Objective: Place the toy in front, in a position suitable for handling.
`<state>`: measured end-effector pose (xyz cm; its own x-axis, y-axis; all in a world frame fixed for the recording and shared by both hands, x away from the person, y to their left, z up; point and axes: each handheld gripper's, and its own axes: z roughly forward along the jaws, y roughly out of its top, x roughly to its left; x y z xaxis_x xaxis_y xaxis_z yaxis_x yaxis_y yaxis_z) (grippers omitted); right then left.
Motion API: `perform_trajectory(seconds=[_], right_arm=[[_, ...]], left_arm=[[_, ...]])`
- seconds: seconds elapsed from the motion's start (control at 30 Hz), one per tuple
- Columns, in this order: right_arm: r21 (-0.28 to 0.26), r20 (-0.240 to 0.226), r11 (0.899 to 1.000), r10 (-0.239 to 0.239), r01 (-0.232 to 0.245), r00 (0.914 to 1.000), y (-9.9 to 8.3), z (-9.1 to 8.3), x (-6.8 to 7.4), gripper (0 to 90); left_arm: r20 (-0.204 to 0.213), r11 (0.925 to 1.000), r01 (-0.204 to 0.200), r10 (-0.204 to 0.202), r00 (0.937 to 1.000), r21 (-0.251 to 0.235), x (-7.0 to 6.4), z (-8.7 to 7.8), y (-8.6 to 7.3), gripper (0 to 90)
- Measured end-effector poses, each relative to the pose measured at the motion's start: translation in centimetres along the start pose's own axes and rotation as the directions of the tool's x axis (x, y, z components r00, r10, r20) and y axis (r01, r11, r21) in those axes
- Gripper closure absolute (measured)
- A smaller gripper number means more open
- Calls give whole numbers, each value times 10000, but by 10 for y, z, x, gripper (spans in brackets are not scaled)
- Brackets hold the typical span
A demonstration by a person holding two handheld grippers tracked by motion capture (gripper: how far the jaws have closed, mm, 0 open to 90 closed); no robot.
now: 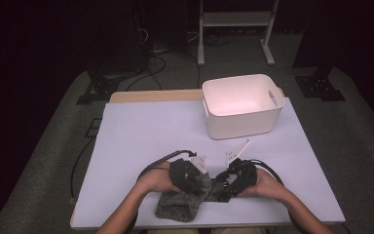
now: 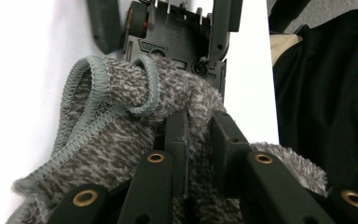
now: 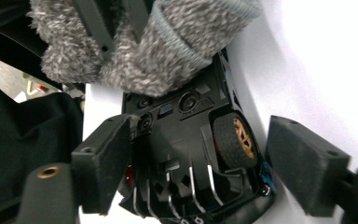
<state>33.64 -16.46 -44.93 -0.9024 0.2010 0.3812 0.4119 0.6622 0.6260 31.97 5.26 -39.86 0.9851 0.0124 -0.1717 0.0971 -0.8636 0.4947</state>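
Observation:
A grey fuzzy knit sock [image 1: 180,204] lies at the table's front edge. My left gripper [image 1: 190,175] is shut on its fabric just behind the ribbed cuff [image 2: 116,107], jaws close together [image 2: 198,126]. A black toy car [image 1: 220,189] lies with its underside up, one end under the sock's cuff [image 3: 168,56]. My right gripper [image 1: 233,180] straddles the car [image 3: 186,154], jaws wide [image 3: 198,123]. One pad [image 3: 107,158] touches the chassis. The other pad [image 3: 307,163] stands a thin gap off the side with the gold-rimmed wheel [image 3: 235,140]. The left gripper view shows the car's chassis [image 2: 177,37].
A white plastic bin [image 1: 238,80] with handle cut-outs stands at the back right of the white table [image 1: 151,131]. Both forearms come in at the bottom edge. A white metal frame [image 1: 233,19] and cables sit on the floor beyond the table.

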Motion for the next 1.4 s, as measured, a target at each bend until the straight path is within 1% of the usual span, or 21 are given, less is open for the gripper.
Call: perform_trajectory(seconds=[0.13,0.3,0.37,0.5,0.57,0.7,0.83,0.93,0.97,1.0,1.07,1.17,1.2,1.4], right_arm=[[-159,-237,9998,138,-142,9996,-3,0,-2,249],[-179,-232,9997,144,-149,9996,-3,0,-1,259],[-168,-228,9998,77,-81,9997,-3,0,0,260],[-157,-126,9999,-45,43,9999,-3,0,2,262],[-148,-84,9998,-101,99,9999,-3,0,3,262],[-96,77,9996,-280,281,9996,-2,0,6,264],[-111,250,9981,-611,614,9978,-1,0,10,266],[-92,404,9966,-816,820,9958,-1,-1,13,268],[-105,482,9952,-969,975,9941,-1,-1,14,268],[-96,516,9949,-994,1001,9937,-2,-1,15,268],[-141,660,9932,-1143,1154,9913,-2,-1,18,269],[-147,887,9896,-1415,1434,9860,-2,-1,22,270],[-157,1000,9873,-1556,1580,9827,-3,-1,24,270],[-224,1303,9816,-1850,1894,9741,-5,-1,30,272]], left_arm=[[-158,9999,74,-75,9998,-95,3,-6,0,781],[-266,9997,195,-200,9994,-178,7,-11,-1,780],[-272,9996,172,-178,9995,-216,8,-13,-1,780],[-302,9987,333,-345,9989,-378,10,-15,-1,781],[-336,9985,389,-402,9986,-383,12,-16,-1,780],[-291,9976,490,-505,9983,-489,15,-17,-2,780],[-262,9969,539,-555,9981,-566,17,-18,-1,777],[-236,9962,606,-621,9978,-618,18,-20,0,773],[-223,9958,642,-657,9976,-648,18,-20,0,770],[-226,9955,663,-679,9974,-673,18,-20,0,767],[-217,9957,630,-646,9977,-672,19,-21,1,765],[-154,9949,699,-712,9973,-727,20,-22,2,756],[-138,9942,755,-768,9970,-766,20,-22,2,753],[2,9944,721,-723,9974,-771,20,-21,4,744]])
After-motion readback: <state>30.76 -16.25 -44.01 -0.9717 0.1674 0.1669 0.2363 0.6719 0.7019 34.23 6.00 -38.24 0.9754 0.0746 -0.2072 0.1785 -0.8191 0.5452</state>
